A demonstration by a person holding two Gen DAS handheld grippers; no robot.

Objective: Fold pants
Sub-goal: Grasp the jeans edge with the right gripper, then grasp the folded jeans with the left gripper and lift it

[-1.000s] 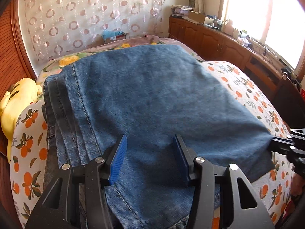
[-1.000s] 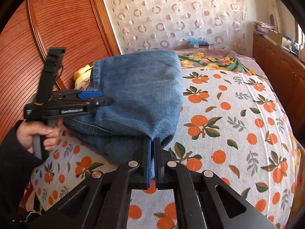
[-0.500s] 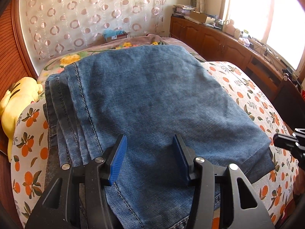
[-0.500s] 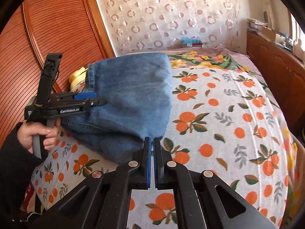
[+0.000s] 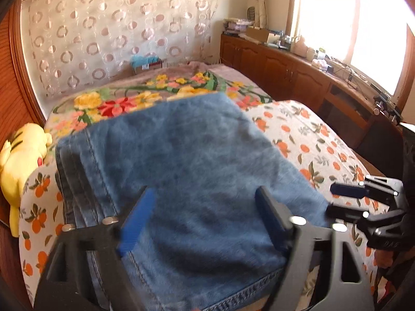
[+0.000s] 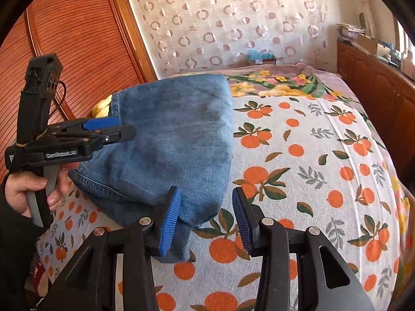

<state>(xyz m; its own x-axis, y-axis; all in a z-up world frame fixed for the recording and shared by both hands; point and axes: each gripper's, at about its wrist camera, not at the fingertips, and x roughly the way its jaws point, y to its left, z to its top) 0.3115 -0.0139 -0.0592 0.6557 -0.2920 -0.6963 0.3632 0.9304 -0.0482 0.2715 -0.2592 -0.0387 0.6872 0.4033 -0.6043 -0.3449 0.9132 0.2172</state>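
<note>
Between our right gripper fingers: nothing gripped, jaws apart, near corner of the jeans lying just at the left pad, about 10 o'clock from the gap. Whether the pad touches the denim, can't tell.

Our left gripper is also spread wide, hovering over the near half of the jeans; no cloth between the pads. That view is blurred, so contact is unclear. From the right wrist view it sits at 9 o'clock, over the jeans' left edge, held in the left hand.

Jeans lie on the orange-print bedsheet as a compact multi-layer rectangle, stacked hems showing along the left edge at 9 o'clock in the left view. Top layer looks flat, edges roughly square.

Outward: yellow plush toy at 9 o'clock by the bed edge, floral blanket at 12, wooden cabinets under the window at 2.

Our read: folds are done, both grippers free of the cloth. What's left is at most a smoothing pass or squaring that near corner, then backing off.
</note>
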